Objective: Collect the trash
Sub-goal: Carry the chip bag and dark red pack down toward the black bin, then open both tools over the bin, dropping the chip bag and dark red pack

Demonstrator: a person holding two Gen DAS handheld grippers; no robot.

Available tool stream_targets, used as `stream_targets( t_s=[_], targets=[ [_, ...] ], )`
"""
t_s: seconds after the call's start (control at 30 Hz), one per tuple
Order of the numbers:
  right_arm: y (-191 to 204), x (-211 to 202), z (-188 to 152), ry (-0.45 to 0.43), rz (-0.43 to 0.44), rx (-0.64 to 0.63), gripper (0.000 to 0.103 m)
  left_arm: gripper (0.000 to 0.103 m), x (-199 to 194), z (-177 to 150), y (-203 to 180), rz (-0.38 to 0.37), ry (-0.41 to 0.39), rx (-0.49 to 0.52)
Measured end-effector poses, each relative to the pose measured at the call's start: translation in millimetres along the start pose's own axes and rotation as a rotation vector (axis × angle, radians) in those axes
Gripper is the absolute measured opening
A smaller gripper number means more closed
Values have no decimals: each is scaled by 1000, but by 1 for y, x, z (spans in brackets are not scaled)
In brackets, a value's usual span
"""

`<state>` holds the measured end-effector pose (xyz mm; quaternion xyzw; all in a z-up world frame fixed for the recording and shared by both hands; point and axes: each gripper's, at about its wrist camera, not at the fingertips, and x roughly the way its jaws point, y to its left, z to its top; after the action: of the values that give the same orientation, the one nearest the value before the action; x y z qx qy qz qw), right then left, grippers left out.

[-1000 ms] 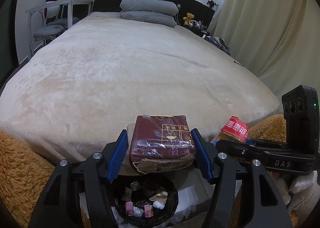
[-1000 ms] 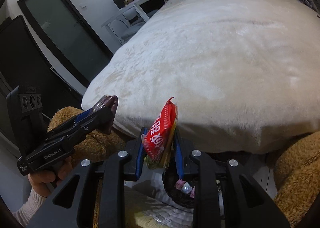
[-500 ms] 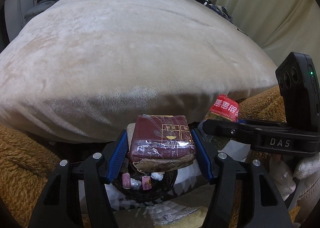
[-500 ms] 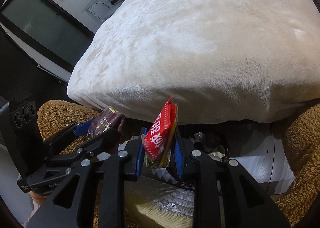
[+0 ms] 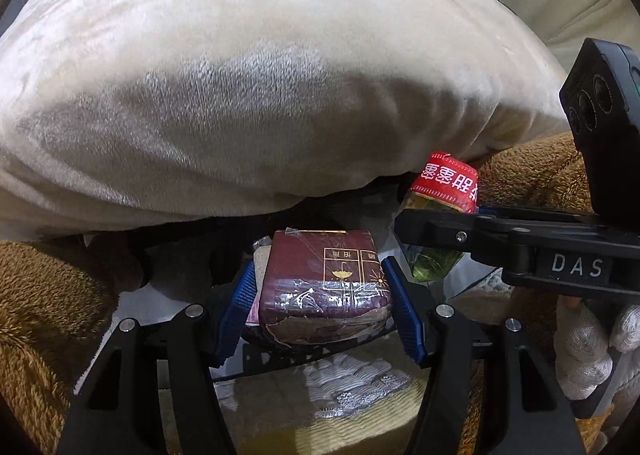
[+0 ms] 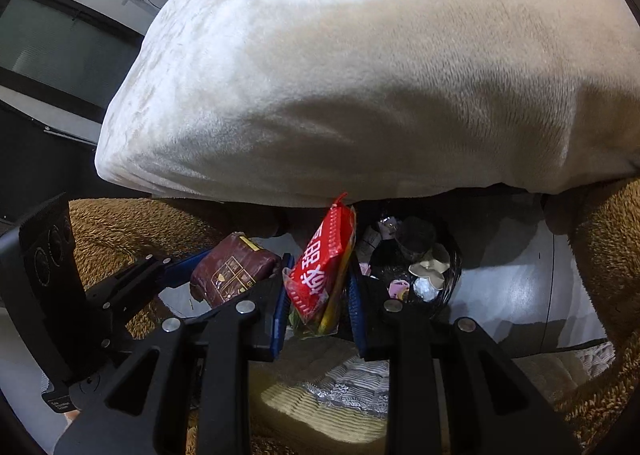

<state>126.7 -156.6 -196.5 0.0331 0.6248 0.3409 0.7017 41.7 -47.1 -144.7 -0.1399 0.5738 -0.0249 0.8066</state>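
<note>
My left gripper [image 5: 320, 303] is shut on a dark red box wrapped in torn plastic film [image 5: 324, 287]; the box also shows in the right wrist view [image 6: 230, 271]. My right gripper [image 6: 318, 303] is shut on a red snack wrapper with white characters [image 6: 322, 267], which also shows in the left wrist view [image 5: 448, 179]. A black-lined trash bin [image 6: 416, 267] holding several scraps sits on the floor below the bed edge, just right of and behind the red wrapper. The box hides most of the bin in the left wrist view.
A bed with a cream plush blanket [image 5: 260, 75] overhangs the bin. Brown fuzzy fabric [image 6: 600, 263] lies on both sides. A patterned mat [image 6: 332, 395] lies on the floor beneath the grippers. A dark glass door [image 6: 48, 55] stands at the left.
Both grippers have tilted and moved down from above the bed towards the floor, each still holding its item. The trash bin now shows close beneath them.
</note>
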Motion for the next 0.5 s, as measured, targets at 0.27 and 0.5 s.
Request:
stream_targets(
  t_s=[0.27,0.5],
  targets=[
    [-4,25,4,81,-22,3,28,62,11,-5,7,-7,63,-9],
    [-14,39,1,139,-47,46,28,62,20,-2,6,22,109,-13]
  ],
)
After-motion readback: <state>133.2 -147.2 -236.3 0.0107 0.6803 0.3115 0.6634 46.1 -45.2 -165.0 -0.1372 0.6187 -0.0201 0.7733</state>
